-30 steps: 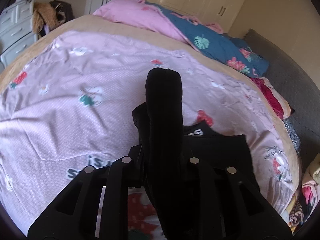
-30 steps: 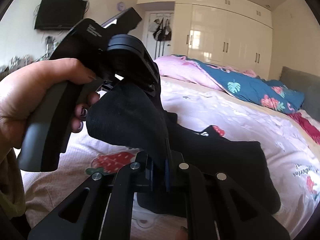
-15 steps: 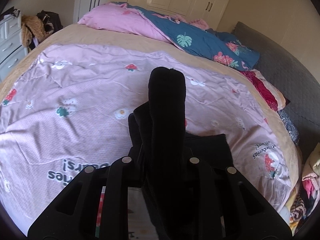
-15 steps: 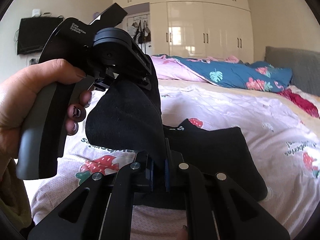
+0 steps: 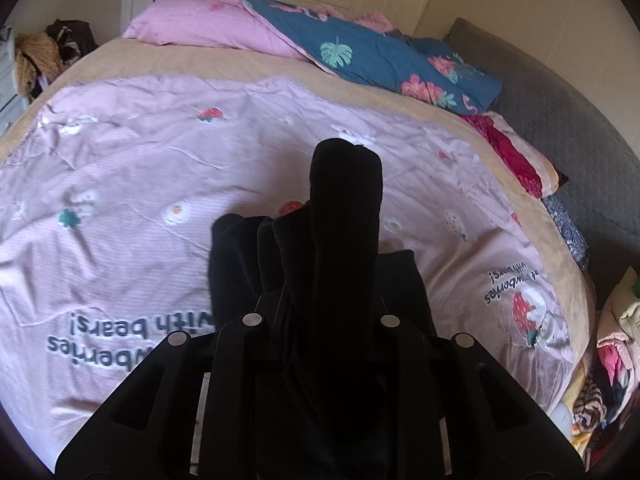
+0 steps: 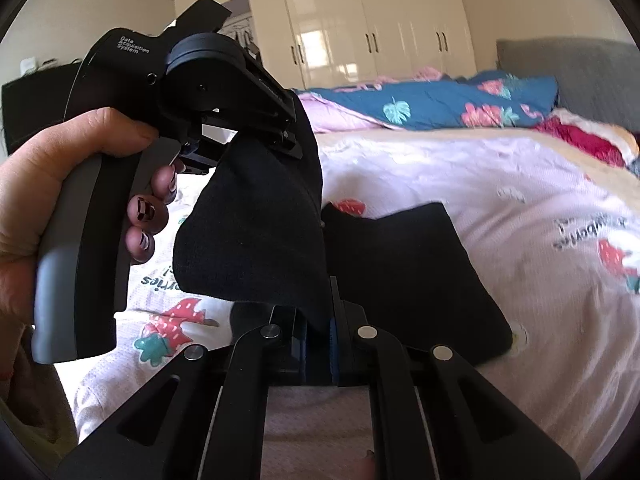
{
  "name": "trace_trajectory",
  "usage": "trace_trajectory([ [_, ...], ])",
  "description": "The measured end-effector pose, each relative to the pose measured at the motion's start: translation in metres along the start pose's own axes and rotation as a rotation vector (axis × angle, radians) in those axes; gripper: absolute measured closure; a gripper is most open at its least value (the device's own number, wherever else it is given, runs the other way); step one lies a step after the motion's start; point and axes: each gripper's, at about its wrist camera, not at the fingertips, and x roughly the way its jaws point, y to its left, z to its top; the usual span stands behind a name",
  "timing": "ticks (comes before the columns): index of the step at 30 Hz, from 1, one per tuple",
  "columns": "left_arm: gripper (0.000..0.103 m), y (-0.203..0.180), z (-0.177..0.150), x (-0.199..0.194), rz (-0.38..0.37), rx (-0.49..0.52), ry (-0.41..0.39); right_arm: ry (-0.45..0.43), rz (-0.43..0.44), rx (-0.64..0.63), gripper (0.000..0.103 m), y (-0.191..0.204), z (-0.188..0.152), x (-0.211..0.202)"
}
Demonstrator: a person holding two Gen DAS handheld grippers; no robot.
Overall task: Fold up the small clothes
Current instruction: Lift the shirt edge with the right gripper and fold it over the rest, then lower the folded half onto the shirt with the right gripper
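A small black cloth (image 6: 248,236) hangs stretched between my two grippers above the bed. My left gripper (image 6: 298,140), held by a hand (image 6: 48,192), is shut on the cloth's upper edge. In the left wrist view the cloth (image 5: 344,216) is bunched over the left gripper (image 5: 332,292) and hides its fingers. My right gripper (image 6: 318,330) is shut on the lower edge, which is pinched between its blue pads (image 6: 334,332). A flat black piece (image 6: 404,276) lies on the quilt just behind; I cannot tell whether it is joined to the held cloth.
The bed carries a pink strawberry-print quilt (image 5: 168,160) with a tan blanket edge. A blue flowered duvet (image 5: 384,64) and a pink pillow (image 5: 208,28) lie at the far end. Piled clothes (image 5: 612,344) sit beside the bed on the right, wardrobes (image 6: 372,28) behind.
Both grippers have travelled across the bed with the black cloth still held between them. The right gripper has rolled, so the room now looks level in its view.
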Motion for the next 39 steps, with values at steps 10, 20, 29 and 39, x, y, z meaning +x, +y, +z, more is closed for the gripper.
trace_trajectory([
  [10,0.083,-0.027,-0.006,0.042,-0.023,0.007,0.074,0.097,0.014,0.181,0.096,-0.041,-0.008,0.012],
  [20,0.067,-0.045,-0.007,0.087,-0.033,0.008,0.168,0.186,0.109,0.430,0.094,-0.080,-0.018,0.025],
  [29,0.028,-0.061,-0.010,0.110,-0.114,0.010,0.207,0.286,0.178,0.645,0.087,-0.111,-0.035,0.038],
  [39,0.023,-0.026,-0.010,0.043,-0.090,0.006,0.018,0.266,0.177,0.536,0.037,-0.119,-0.002,0.022],
])
